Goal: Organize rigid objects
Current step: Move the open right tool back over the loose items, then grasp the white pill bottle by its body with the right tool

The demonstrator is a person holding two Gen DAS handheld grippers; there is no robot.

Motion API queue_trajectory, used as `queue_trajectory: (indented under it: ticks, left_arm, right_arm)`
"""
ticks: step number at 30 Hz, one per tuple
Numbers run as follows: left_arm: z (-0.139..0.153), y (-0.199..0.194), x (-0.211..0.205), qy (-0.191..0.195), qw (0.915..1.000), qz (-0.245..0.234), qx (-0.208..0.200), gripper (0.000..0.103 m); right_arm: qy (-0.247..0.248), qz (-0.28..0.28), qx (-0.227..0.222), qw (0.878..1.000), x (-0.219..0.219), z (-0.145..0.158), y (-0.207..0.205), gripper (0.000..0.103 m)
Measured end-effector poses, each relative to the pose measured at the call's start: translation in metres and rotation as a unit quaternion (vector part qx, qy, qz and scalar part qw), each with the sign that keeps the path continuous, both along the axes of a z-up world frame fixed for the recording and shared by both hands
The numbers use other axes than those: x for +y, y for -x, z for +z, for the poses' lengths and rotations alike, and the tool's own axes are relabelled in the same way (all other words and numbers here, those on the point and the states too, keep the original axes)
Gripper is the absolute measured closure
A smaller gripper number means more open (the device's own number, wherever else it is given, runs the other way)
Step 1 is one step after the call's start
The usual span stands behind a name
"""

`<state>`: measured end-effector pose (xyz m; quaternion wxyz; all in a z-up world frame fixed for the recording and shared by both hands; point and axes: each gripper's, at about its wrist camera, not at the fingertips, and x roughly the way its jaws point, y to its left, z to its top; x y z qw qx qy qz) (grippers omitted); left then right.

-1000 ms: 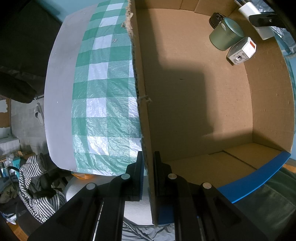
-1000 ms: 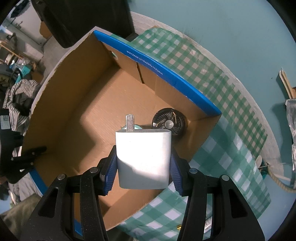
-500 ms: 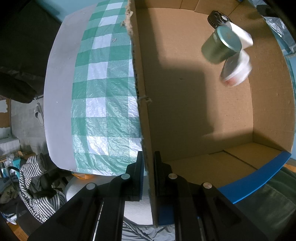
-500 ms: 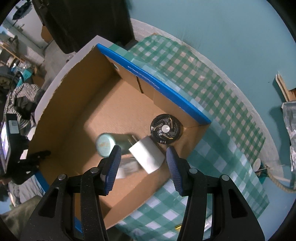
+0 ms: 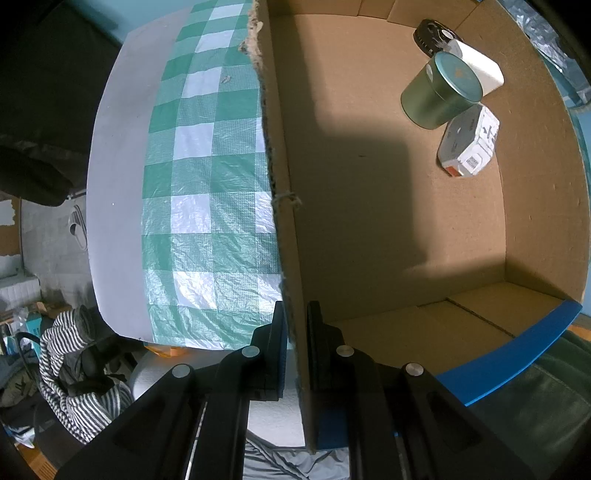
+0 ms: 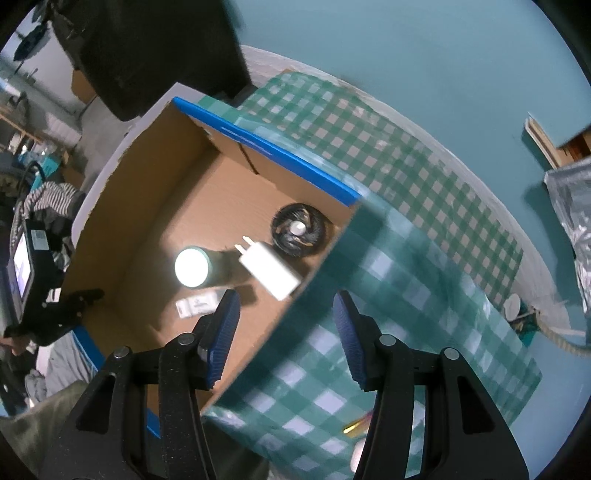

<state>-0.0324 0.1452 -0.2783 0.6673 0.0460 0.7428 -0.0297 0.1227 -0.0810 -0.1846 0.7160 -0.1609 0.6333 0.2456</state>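
Observation:
A cardboard box [image 5: 369, 221] [image 6: 207, 206] with blue-edged flaps stands on a green checked cloth. Inside lie a white charger [image 6: 267, 271] [image 5: 478, 68], a green tin [image 5: 439, 96] [image 6: 192, 267], a black round fan [image 6: 299, 229] [image 5: 432, 31] and a small white carton [image 5: 467, 147] [image 6: 195, 304]. My left gripper [image 5: 295, 325] is shut on the box's side wall. My right gripper [image 6: 288, 317] is open and empty, above the box's near corner.
The checked cloth [image 5: 207, 184] [image 6: 406, 258] covers a white table [image 5: 114, 184]. Striped clothing [image 5: 74, 362] lies below the table edge. A silver bag [image 6: 572, 206] and a rope [image 6: 561, 339] sit at the right.
My right gripper opened and let go of the white charger, which fell into the box beside the tin. The tin and carton shifted. The right gripper then rose and moved right.

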Motion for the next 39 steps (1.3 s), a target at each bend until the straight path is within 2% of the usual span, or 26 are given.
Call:
queue_trajectory:
  ticks: [6,17,27,39]
  left_arm:
    - [0.001,0.001,-0.001,-0.001,1.0,-0.001,0.001,0.093]
    - [0.002,0.003,-0.002,-0.004,1.0,-0.003,0.0,0.093]
    - [0.003,0.003,-0.003,-0.007,0.9999,-0.012,0.001,0.093]
    - [0.005,0.002,-0.005,-0.008,0.9999,-0.01,0.002,0.093]
  right_arm:
    - [0.002,-0.033,0.002,0.999,-0.034,0.003,0.002,0.045]
    - [0.02,-0.112,0.022,0.993,-0.112,-0.01,0.01,0.044]
    - [0.043,-0.195,0.056,0.978,-0.179,-0.048,0.022,0.044]
    - [0.047,-0.253,0.102,0.961,-0.226,-0.105,0.033,0.044]
